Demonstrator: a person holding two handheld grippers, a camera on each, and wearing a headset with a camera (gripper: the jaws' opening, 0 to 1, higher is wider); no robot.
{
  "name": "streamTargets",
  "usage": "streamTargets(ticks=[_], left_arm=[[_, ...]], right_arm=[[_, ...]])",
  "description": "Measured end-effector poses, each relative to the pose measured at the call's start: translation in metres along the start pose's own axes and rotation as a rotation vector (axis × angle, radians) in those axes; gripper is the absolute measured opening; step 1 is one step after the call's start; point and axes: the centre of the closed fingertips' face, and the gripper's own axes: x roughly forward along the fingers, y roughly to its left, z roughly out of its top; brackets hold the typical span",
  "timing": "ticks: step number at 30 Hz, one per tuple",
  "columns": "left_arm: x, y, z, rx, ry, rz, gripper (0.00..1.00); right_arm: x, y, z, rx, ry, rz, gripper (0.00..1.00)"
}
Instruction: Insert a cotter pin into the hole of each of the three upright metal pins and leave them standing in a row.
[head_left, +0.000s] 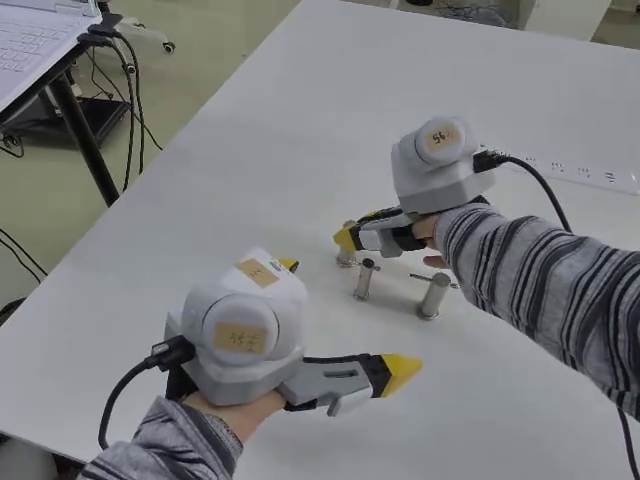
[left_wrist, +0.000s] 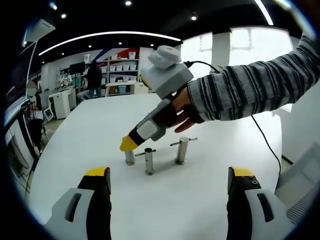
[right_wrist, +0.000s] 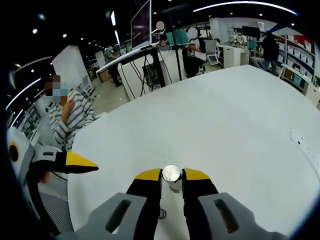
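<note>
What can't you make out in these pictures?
1. Hole of the left pin, and any cotter pin in it: hidden by the right gripper, head view.
2. Whether its jaws pinch that pin or just flank it: too close to tell, right gripper view.
3. Shape of the cotter pins in the middle pin and right pin: too small, left gripper view.

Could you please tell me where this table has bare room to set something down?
The far half of the table is bare, from the pins back to the power strip. So is its left edge. It is crowded between the left gripper and the right gripper, around the pins.
</note>
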Motion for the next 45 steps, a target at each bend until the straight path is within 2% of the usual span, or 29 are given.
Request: streamTargets(ticks=[2,5,11,21,23,30,36,40,42,45], left_arm=[[0.000,0.000,-0.001,0.002,0.004,-0.001,0.96],[0.000,0.000,-0.001,0.005,0.005,-0.001,0.96],[0.000,-0.001,-0.003,0.020,0.017,-0.007,0.96],[0.001,-0.013,-0.002,0.085,0.022,-0.042,0.99],[0.001,-0.014,-0.003,0.082,0.025,-0.048,0.99],[0.000,-0.013,0.000,0.084,0.018,-0.044,0.99],[-0.001,-0.013,0.001,0.082,0.016,-0.040,0.99],[-0.001,-0.010,0.002,0.065,0.011,-0.031,0.99],[-0.002,-0.006,0.005,0.084,-0.001,-0.009,0.98],[-0.002,-0.006,0.005,0.083,-0.001,-0.007,0.98]], right_arm=[[-0.001,0.002,0.000,-0.006,-0.001,0.001,0.10],[-0.003,0.002,0.000,-0.075,0.003,-0.016,0.09],[-0.008,-0.008,-0.001,-0.082,0.023,-0.027,0.08],[-0.042,-0.034,-0.014,-0.075,0.048,-0.099,0.08],[-0.050,-0.037,-0.018,-0.067,0.049,-0.114,0.08],[-0.077,-0.051,-0.039,-0.031,0.065,-0.170,0.08],[-0.102,-0.061,-0.064,-0.006,0.099,-0.219,0.08],[-0.114,-0.060,-0.075,0.002,0.108,-0.235,0.08],[-0.120,-0.061,-0.081,0.011,0.112,-0.246,0.08],[-0.128,-0.060,-0.089,0.028,0.117,-0.258,0.08]])
